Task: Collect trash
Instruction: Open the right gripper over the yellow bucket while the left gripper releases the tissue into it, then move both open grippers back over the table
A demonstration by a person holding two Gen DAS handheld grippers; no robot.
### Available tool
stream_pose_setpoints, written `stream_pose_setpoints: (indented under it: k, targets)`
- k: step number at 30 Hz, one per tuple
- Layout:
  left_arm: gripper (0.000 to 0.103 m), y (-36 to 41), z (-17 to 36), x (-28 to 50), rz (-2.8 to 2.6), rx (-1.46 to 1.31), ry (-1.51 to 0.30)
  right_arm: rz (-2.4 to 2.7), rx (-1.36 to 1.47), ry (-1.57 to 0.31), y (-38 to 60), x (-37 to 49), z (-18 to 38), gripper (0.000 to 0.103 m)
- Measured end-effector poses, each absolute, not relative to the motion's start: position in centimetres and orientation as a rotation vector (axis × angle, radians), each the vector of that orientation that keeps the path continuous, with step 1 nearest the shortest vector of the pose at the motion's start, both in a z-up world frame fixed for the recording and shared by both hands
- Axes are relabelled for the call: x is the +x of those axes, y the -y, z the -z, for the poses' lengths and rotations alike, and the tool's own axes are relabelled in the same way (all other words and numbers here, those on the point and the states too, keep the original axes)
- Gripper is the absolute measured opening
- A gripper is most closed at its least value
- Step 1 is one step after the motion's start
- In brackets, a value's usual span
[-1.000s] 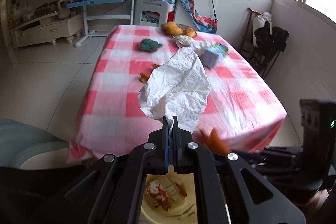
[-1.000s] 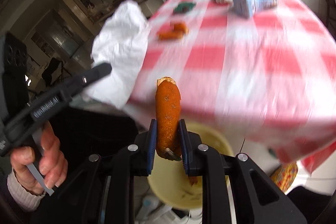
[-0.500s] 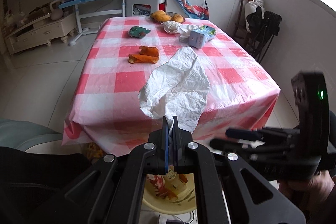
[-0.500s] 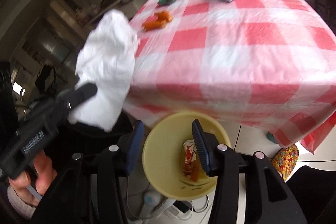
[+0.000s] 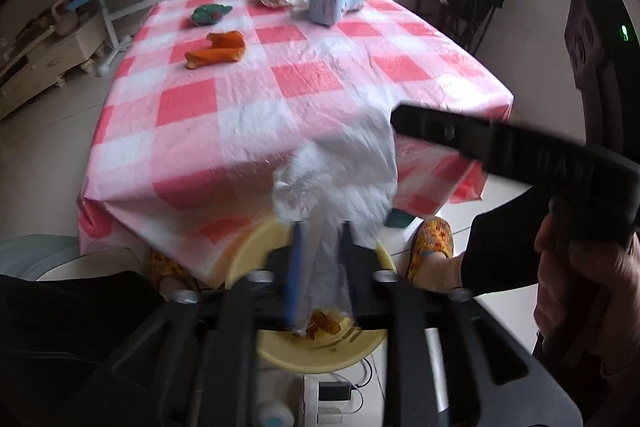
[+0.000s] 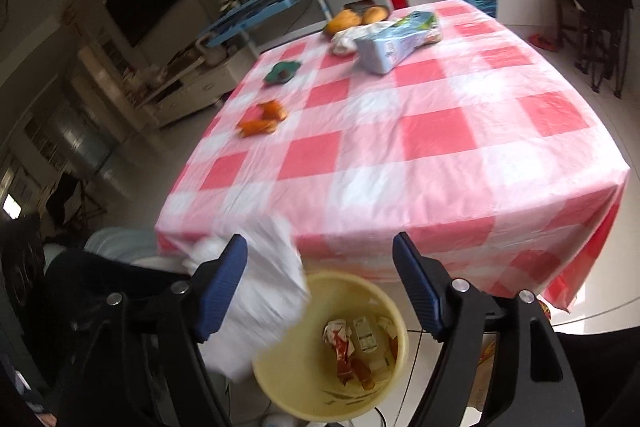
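white crumpled tissue (image 5: 340,183) sits between parted fingers of left gripper (image 5: 320,259), blurred, no firm pinch visible, right above rim of yellow bin (image 6: 332,351). tissue hangs with long axis down toward bin. right gripper (image 6: 320,259) spread wide and empty, over bin. orange peel (image 5: 218,51) on table (image 5: 420,75), far beyond bin.

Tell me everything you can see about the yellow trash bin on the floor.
The yellow bin is a round, open-topped tub that looks plastic, standing upright on the floor below the near edge of the table. Inside lie crumpled wrappers and orange scraps. The white tissue, motion-blurred, overlaps its left rim; whether it touches is unclear. White cables lie beside its base.
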State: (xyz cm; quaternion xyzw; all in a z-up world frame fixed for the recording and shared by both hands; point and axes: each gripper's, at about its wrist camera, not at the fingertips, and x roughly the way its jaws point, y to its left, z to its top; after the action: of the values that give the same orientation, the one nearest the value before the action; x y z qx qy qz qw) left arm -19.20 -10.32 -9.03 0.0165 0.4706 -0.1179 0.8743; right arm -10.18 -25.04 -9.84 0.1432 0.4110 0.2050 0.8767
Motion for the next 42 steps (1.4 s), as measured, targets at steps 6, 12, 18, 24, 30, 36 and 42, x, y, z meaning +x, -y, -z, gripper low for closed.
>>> stream_pose_setpoints:
  k: [6, 12, 18, 24, 30, 36, 42]
  targets:
    - [0.061, 9.8, 8.4, -19.2, 0.185, 0.037, -0.917, -0.399, 0.323, -0.858, 25.6, -10.1, 10.2, 0.075]
    - [0.074, 8.3, 7.3, -18.8, 0.075, 0.023, -0.830, -0.401, 0.312, -0.848, 25.5, -10.3, 10.0, 0.077]
    - [0.081, 6.5, 6.7, -18.4, -0.007, -0.030, -0.792, -0.381, 0.328, -0.835, 26.1, -10.4, 9.9, 0.078]
    - [0.082, 6.1, 6.7, -18.4, -0.033, -0.044, -0.776, -0.374, 0.335, -0.830, 26.3, -10.5, 10.0, 0.079]
    - [0.084, 5.9, 6.6, -18.2, -0.051, -0.054, -0.764, -0.386, 0.314, -0.833, 25.7, -10.5, 10.0, 0.079]
    - [0.086, 5.5, 6.7, -18.0, -0.068, -0.075, -0.764, -0.397, 0.289, -0.835, 25.2, -10.6, 10.0, 0.079]
    - [0.086, 5.5, 6.8, -18.0, -0.068, -0.077, -0.764, -0.408, 0.266, -0.831, 24.7, -10.7, 10.0, 0.079]
